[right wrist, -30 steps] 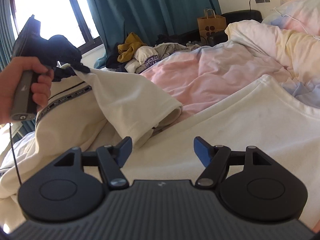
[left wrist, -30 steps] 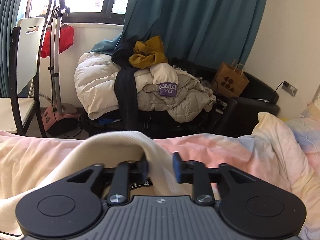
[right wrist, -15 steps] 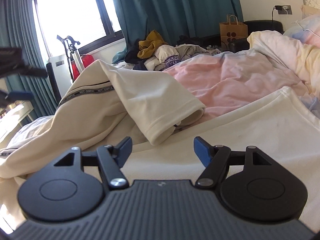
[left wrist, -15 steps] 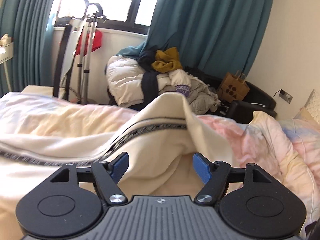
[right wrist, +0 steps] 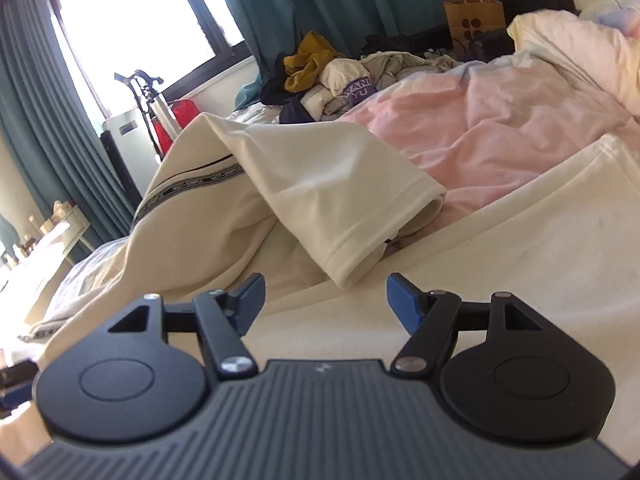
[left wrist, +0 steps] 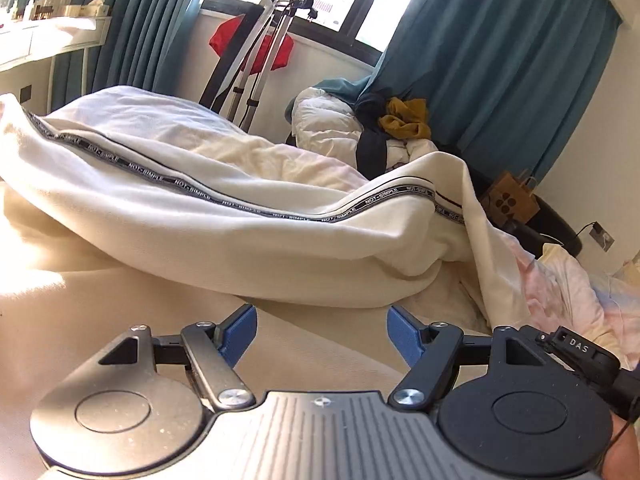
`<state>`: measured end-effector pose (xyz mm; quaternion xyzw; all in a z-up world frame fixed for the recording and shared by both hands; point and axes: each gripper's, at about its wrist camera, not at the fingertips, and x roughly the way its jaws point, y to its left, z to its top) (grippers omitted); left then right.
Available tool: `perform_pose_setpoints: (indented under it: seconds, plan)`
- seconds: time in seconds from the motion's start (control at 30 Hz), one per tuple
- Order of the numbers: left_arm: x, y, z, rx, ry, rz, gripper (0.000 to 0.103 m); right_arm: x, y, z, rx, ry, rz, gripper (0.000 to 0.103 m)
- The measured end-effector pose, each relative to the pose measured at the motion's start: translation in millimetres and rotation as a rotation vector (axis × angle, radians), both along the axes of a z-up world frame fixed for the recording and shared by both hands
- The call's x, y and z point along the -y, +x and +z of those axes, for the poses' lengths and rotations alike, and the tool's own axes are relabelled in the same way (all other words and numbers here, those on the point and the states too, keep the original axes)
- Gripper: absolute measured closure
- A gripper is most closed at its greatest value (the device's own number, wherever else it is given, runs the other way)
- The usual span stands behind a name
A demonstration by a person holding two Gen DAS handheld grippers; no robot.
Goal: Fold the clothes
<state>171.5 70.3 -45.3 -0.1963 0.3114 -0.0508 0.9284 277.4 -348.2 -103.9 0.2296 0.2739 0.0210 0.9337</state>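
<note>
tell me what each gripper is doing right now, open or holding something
left gripper: open, holding nothing, cream shirt lies ahead of it.
right gripper: open, holding nothing.

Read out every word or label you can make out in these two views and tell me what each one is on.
"NOT-SIMPLE", repeated: black tape stripe on the cream garment.
"DAS": black tab beside the left gripper.
"WANN YU": purple patch in the clothes pile; top word partly creased.
Paper bag: dots only, no text.
</note>
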Motion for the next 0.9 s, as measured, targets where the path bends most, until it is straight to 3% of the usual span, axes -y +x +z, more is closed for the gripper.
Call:
perform_pose_setpoints:
  seconds: [0.1,0.2,0.3,0.37,0.4,0.43,0.6,0.8,0.9]
  plan:
    - [-9.3,-2.8,-5.7,-0.015,-0.055,-0.035,0.029,3.8,15.0,-13.5,-0.017,0.016,-0.059,0.032]
    - [-14.9,-5.1,-6.1,-0.007,-0.051,-0.061,0.029,5.7,23.9,-21.3,0.009,0.058,-0.078,0.032]
    - [-19.9,-6.2,-6.3,0.000,-0.046,-0.072,0.029,7.1,36.0,-23.4,0.037,0.079,-0.087,0.040]
    - [-22.4,-6.8,-7.8,0.002,-0.049,-0.066,0.029,7.8,45.6,-18.7,0.030,0.081,-0.111,0.065]
    - [-23.6,-7.1,-8.6,-0.001,-0.052,-0.063,0.029,8.3,47.6,-14.2,0.029,0.082,-0.130,0.072]
    - [-24.5,-7.6,-9.2,-0.002,-0.053,-0.060,0.029,8.6,47.6,-7.4,0.041,0.085,-0.142,0.088]
    - [-22.8,-11.4,-8.1,0.004,-0.039,-0.046,0.029,8.3,26.7,56.5,0.187,0.076,-0.193,0.093]
    - [-24.1,-20.4,0.2,0.035,-0.068,-0.032,0.029,22.9,-2.8,157.0,0.370,0.127,-0.223,0.093]
    - [-25.1,-21.4,2.1,0.046,-0.072,-0.007,0.029,28.7,-23.8,185.0,0.429,0.119,-0.227,0.094]
